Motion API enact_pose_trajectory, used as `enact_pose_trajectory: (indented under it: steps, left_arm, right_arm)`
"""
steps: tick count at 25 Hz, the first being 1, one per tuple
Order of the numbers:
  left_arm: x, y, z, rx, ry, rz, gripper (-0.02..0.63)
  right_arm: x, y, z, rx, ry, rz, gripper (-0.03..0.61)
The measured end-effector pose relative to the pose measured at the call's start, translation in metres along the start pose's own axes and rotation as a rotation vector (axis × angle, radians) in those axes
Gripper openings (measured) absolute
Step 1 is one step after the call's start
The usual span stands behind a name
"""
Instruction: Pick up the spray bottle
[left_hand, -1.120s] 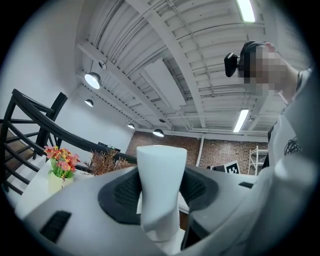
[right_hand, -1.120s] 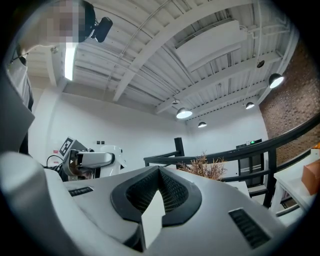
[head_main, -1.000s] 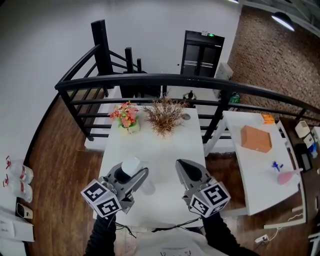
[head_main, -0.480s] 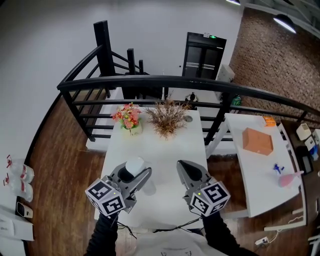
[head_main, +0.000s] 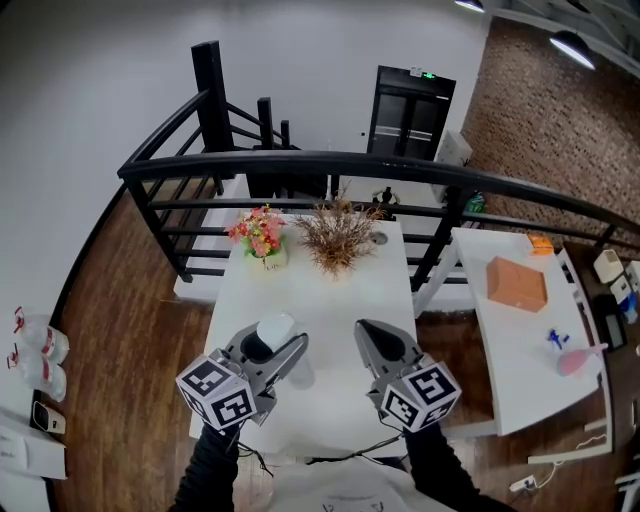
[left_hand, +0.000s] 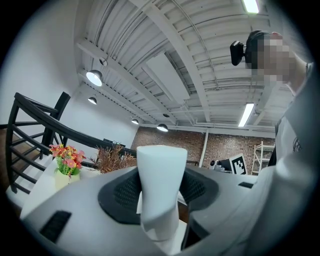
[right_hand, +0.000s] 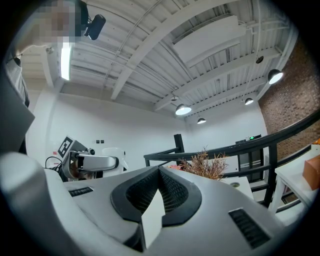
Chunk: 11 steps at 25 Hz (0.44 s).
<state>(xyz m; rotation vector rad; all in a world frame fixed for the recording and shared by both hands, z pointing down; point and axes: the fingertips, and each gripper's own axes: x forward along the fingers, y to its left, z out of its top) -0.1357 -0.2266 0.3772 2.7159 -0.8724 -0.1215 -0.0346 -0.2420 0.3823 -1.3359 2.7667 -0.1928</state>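
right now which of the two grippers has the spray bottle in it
The left gripper: its pads press on the white spray bottle, while the right gripper has its jaws together on nothing.

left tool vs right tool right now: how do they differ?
Jaws: the left tool has its jaws wide apart; the right tool has them closed, tips touching.
Load: the left tool grips the white bottle between its pads; the right tool holds nothing.
Shared: both are side by side over the near end of the white table, pointing away from the person.
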Motion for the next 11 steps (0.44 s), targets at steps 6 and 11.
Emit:
enact_pose_trajectory:
  steps: [6, 11]
  left_arm:
    - [0.0013, -0.0004, -0.0029, -0.007, 0.012, 0.012, 0.204]
    - [-0.0008, -0.0041, -0.006, 0.001, 0.018, 0.007, 0.204]
  right_arm:
    - [-0.002, -0.0023, -0.0001, -0.004, 0.007, -0.005, -0.021]
    - [-0.004, 0.0002, -0.0021, -0.012, 0.006, -0.001, -0.021]
